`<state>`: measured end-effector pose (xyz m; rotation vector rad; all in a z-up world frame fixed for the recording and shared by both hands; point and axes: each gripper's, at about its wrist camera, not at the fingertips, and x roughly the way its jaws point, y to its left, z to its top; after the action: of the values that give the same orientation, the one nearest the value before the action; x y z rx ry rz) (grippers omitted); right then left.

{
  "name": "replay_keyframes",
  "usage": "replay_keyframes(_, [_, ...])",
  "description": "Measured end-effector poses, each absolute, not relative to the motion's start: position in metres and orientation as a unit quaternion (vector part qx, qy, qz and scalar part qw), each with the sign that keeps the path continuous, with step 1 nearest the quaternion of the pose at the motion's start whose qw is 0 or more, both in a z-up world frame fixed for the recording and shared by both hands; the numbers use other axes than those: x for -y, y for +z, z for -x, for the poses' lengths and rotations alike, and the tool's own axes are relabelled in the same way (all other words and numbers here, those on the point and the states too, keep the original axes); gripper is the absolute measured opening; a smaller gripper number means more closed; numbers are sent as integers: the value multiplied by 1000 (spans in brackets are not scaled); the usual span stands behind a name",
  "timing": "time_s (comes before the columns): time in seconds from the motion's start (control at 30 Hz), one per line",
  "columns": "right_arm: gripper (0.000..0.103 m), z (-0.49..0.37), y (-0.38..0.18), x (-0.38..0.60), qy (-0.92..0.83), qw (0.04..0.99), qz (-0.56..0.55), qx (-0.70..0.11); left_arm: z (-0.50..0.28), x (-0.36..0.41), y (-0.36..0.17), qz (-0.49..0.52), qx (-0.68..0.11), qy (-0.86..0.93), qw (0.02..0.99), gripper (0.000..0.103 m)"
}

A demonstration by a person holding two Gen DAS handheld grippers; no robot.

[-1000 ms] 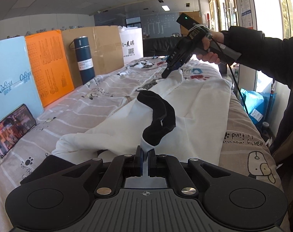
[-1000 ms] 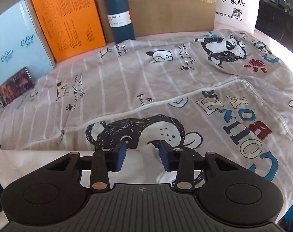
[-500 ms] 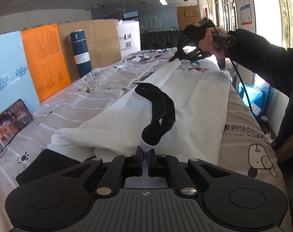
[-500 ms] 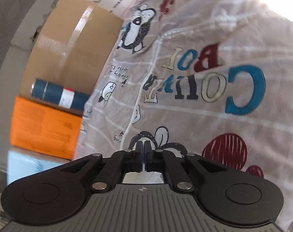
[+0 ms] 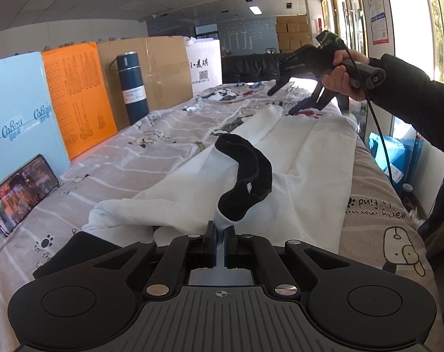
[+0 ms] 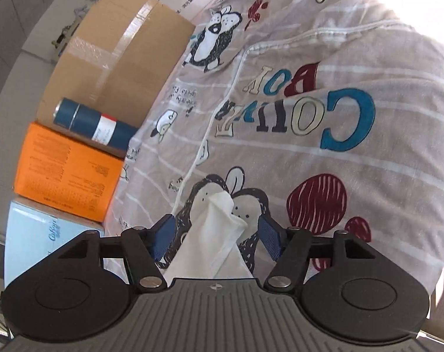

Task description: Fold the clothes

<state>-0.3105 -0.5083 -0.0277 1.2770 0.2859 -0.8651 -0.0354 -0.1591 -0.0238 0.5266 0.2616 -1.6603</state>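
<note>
A white sweatshirt [image 5: 304, 158] with a black collar [image 5: 248, 173] lies lengthwise on the cartoon-print bedsheet [image 5: 151, 146]. My left gripper [image 5: 221, 236] is shut on the shirt's edge just below the collar. My right gripper [image 5: 283, 99] is open, raised just above the far hem. In the right wrist view the right gripper [image 6: 214, 231] has its jaws wide apart, and the white hem corner [image 6: 219, 220] lies loose between them on the sheet [image 6: 339, 152].
Along the left stand a light blue box [image 5: 19, 117], an orange box [image 5: 81, 96], a cardboard box [image 5: 157, 67] and a dark blue bottle [image 5: 132, 85]. A phone [image 5: 16, 187] leans on the blue box. A black cloth [image 5: 75, 249] lies near my left gripper.
My right gripper closed on the far hem, pulled it, then opened and let it go, lifting slightly. My left gripper has kept its hold and stayed about in place.
</note>
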Motion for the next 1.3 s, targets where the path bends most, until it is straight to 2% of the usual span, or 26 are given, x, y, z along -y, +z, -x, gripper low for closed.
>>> replay_keyframes(0.03, [52, 306, -32, 509, -390, 706, -576, -134, 35, 159, -23, -229, -114, -726, 638, 3])
replay_keyframes(0.07, [27, 301, -36, 510, -391, 703, -577, -139, 33, 158, -22, -223, -111, -723, 645, 3])
replay_keyframes(0.1, [15, 298, -39, 511, -394, 702, -576, -143, 31, 156, -20, -217, -107, -719, 652, 3])
replay_keyframes(0.13, [8, 296, -39, 509, -399, 705, -569, -144, 29, 155, -19, -211, -104, -714, 659, 3])
replay_keyframes(0.17, [7, 296, -36, 506, -402, 711, -559, -140, 26, 153, -16, -200, -103, -712, 665, 3])
replay_keyframes(0.33, [6, 302, -14, 486, -404, 739, -524, -121, 18, 141, 0, -152, -100, -727, 662, 2])
replay_keyframes(0.4, [6, 302, -13, 481, -414, 745, -506, -134, 25, 140, 1, -175, -102, -754, 624, 3])
replay_keyframes(0.5, [11, 300, -25, 479, -424, 746, -485, -168, 32, 140, -4, -210, -101, -756, 612, 10])
replay_keyframes(0.53, [15, 299, -26, 476, -422, 753, -474, -173, 29, 138, -1, -202, -98, -752, 619, 11])
replay_keyframes(0.57, [27, 299, -23, 470, -419, 766, -456, -173, 25, 135, 1, -190, -95, -749, 628, 11])
replay_keyframes(0.6, [37, 298, -17, 462, -423, 779, -432, -168, 21, 132, 4, -178, -92, -745, 636, 19])
replay_keyframes(0.63, [54, 297, -10, 453, -433, 790, -403, -159, 16, 131, 8, -159, -90, -736, 652, 34])
replay_keyframes(0.67, [60, 297, -3, 444, -443, 801, -374, -149, 10, 131, 12, -136, -94, -719, 675, 44])
replay_keyframes(0.7, [60, 294, 4, 434, -453, 811, -342, -141, 4, 133, 15, -117, -104, -702, 695, 61])
replay_keyframes(0.73, [60, 289, 12, 423, -464, 820, -307, -134, -3, 137, 16, -97, -122, -682, 714, 64])
replay_keyframes(0.8, [62, 276, 25, 402, -467, 838, -260, -114, -18, 152, 16, -66, -171, -645, 742, 63])
replay_keyframes(0.87, [71, 260, 29, 388, -404, 868, -269, -104, -29, 170, 13, -48, -218, -621, 752, 63])
replay_keyframes(0.93, [71, 241, 23, 380, -307, 890, -320, -111, -36, 186, 9, -37, -250, -605, 755, 62])
replay_keyframes(1.03, [71, 197, 4, 364, -191, 897, -369, -154, -40, 202, 0, -56, -255, -577, 774, 62])
replay_keyframes(1.2, [71, 149, -16, 333, -181, 902, -322, -223, -39, 212, -20, -138, -255, -527, 799, 63])
replay_keyframes(1.23, [69, 146, -19, 330, -187, 901, -318, -230, -42, 210, -22, -144, -256, -517, 804, 63])
replay_keyframes(1.3, [39, 147, -25, 328, -204, 896, -314, -239, -48, 205, -24, -140, -266, -513, 804, 64])
